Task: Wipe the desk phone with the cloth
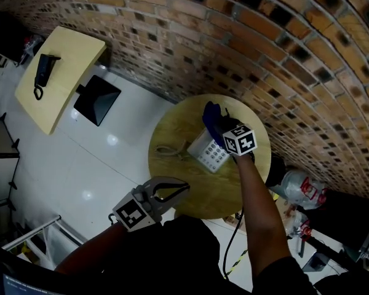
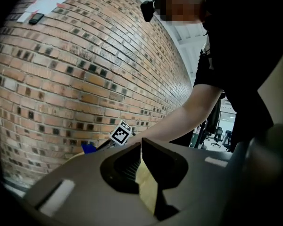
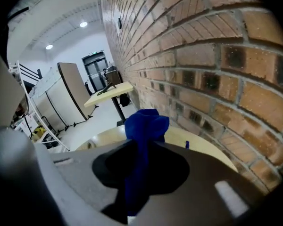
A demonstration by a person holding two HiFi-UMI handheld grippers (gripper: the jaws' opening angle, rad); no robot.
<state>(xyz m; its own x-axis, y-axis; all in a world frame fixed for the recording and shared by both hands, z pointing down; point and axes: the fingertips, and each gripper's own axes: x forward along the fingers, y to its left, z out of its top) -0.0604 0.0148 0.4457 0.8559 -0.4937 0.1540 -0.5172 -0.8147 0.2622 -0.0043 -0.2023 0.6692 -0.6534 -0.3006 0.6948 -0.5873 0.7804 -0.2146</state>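
A white desk phone (image 1: 209, 152) with a grey keypad lies on the round wooden table (image 1: 190, 118). My right gripper (image 1: 218, 128) is over the phone's far end, shut on a bunched blue cloth (image 1: 211, 117). The right gripper view shows the cloth (image 3: 144, 126) standing up between the jaws of that gripper (image 3: 142, 147), with the phone hidden. Whether the cloth touches the phone I cannot tell. My left gripper (image 1: 186, 187) hovers at the table's near-left edge with its tips together and nothing held. Its own view shows the left gripper (image 2: 141, 147) and the right gripper's marker cube (image 2: 121, 133).
A beige cord (image 1: 167, 151) lies on the table left of the phone. The brick wall (image 1: 277, 48) stands close behind the table. A square yellow table (image 1: 67, 66) and a black stand (image 1: 97, 99) are off to the left. A plastic bottle (image 1: 300, 186) and cables lie at right.
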